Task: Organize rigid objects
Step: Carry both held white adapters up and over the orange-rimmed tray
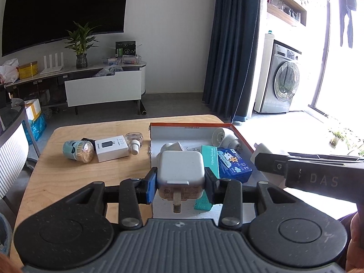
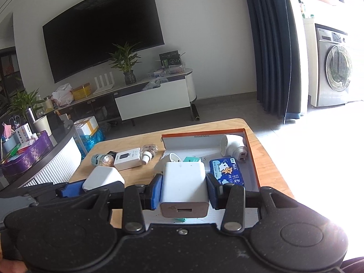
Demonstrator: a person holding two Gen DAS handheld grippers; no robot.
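My left gripper (image 1: 180, 180) is shut on a white square charger (image 1: 180, 170), prongs toward the camera, over the near left part of the orange-rimmed tray (image 1: 159, 126). My right gripper (image 2: 184, 190) is shut on a white USB charger (image 2: 184, 184) above the tray (image 2: 253, 159). The left gripper and its charger (image 2: 103, 177) show at the left in the right wrist view. In the tray lie a blue tissue pack (image 1: 234, 165), a teal bandage box (image 1: 211, 161) and white plugs (image 1: 224, 137).
On the wooden table (image 1: 75, 182) left of the tray lie a toothpick jar (image 1: 78, 151), a white box (image 1: 111, 147) and a small clear bottle (image 1: 134, 141). A dark side table (image 2: 34, 157) with clutter stands at the left. A TV stand is behind.
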